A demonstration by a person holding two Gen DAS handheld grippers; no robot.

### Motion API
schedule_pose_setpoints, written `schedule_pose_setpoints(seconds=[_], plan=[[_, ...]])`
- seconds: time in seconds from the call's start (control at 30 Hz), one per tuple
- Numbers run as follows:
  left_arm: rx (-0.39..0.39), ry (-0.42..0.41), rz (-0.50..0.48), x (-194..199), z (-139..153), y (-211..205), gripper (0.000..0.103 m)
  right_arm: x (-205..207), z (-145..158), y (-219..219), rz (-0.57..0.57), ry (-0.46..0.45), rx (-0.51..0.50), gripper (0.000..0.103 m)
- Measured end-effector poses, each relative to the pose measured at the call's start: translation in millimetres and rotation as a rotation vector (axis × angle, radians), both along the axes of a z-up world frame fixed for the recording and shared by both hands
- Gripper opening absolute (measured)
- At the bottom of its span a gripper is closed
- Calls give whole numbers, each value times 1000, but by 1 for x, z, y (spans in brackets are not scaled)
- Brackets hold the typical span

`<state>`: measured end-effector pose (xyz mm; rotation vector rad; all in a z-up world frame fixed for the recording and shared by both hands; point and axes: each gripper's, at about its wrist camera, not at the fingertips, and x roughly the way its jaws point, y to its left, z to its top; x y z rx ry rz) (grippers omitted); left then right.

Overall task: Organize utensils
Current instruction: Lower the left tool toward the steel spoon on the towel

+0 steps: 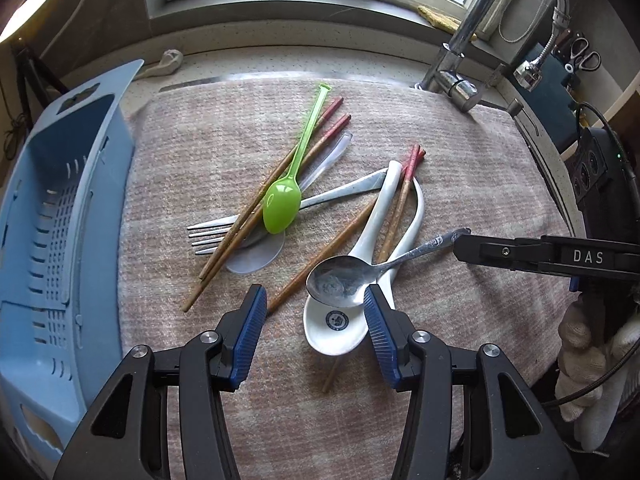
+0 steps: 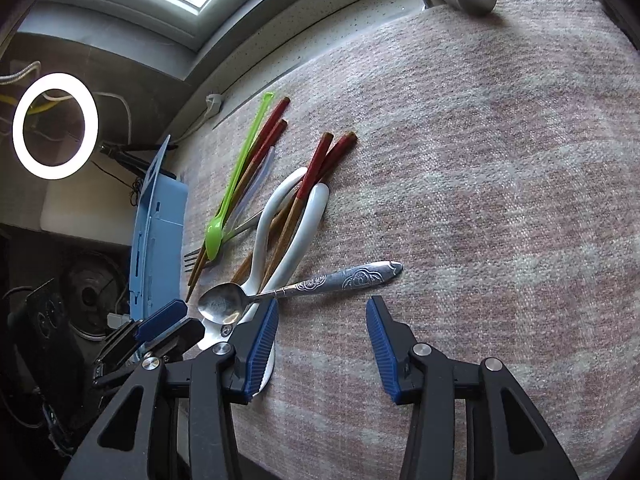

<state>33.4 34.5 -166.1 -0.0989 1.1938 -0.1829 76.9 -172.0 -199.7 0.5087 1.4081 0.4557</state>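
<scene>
Both tongs (image 1: 315, 322) (image 2: 323, 330) gape half-wide, empty, by an embossed steel spoon (image 1: 340, 280) atop white ladles (image 1: 336, 330).

My left gripper (image 1: 315, 304): black frame, ribbed blue pads, silver screws.
My right gripper (image 2: 322, 316): same (marked "DAS").
Hand (image 1: 588, 364): white knit glove.

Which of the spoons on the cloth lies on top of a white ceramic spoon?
The metal spoon with the embossed handle: its bowl rests on the white ceramic spoon. The green plastic spoon lies apart, across the chopsticks and fork.
</scene>
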Motion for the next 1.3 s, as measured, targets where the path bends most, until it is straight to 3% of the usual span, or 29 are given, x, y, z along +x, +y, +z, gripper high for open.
schedule_pose_setpoints(seconds=[0.37,0.43,0.8,1.1,1.3], plan=[[-114,60,-38,13,-13,3,49,10,-10,-1,-79,72,37,38],[-129,66,-58,13,-14,-1,45,11,-10,-1,-89,79,42,38],[-52,27,-100,4,-6,-13,35,12,-11,-4,-100,87,41,36],[-59,0,-126,-1,4,-20,22,12,-13,1,-93,83,31,34],[-94,-14,-162,-3,13,-32,18,14,-16,-3,-104,101,51,29]])
